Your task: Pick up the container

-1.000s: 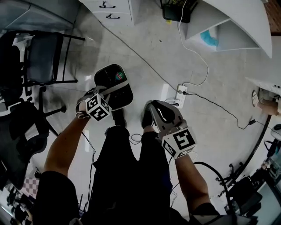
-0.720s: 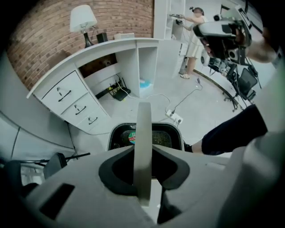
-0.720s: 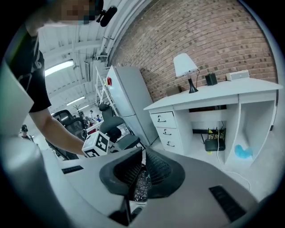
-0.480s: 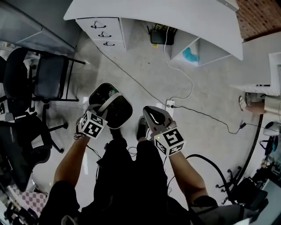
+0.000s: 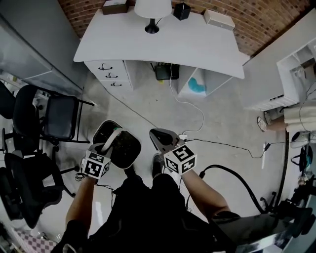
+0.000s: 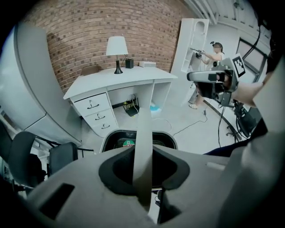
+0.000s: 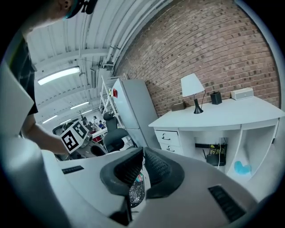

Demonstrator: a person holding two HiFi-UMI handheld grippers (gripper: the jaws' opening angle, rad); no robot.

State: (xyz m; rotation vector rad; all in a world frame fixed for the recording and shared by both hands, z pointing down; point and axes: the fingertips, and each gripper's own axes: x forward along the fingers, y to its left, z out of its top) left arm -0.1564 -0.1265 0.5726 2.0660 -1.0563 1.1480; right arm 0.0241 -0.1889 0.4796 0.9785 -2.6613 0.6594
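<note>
The container point(image 5: 123, 149) is a black bin with mesh inside and a white strap handle point(image 5: 112, 137). It hangs above the floor in front of the person's legs. My left gripper point(image 5: 108, 144) is shut on that handle; in the left gripper view the white handle point(image 6: 143, 133) runs up between the pads, with the container point(image 6: 119, 141) below. My right gripper point(image 5: 159, 137) is beside the container on its right, shut with nothing in it. In the right gripper view its pads point(image 7: 153, 167) stand close together, and the container's mesh point(image 7: 136, 190) shows past them.
A white desk point(image 5: 163, 47) with drawers point(image 5: 111, 74), a lamp point(image 5: 152, 11) and small boxes stands ahead against a brick wall. Black chairs point(image 5: 57, 116) stand at the left. A power strip with cables point(image 5: 183, 137) lies on the floor. A person point(image 5: 291, 116) is by the shelf at the right.
The desk and brick wall have come into view at the top. Both grippers and the held container have shifted lower and a little left in the head view; the grip is unchanged.
</note>
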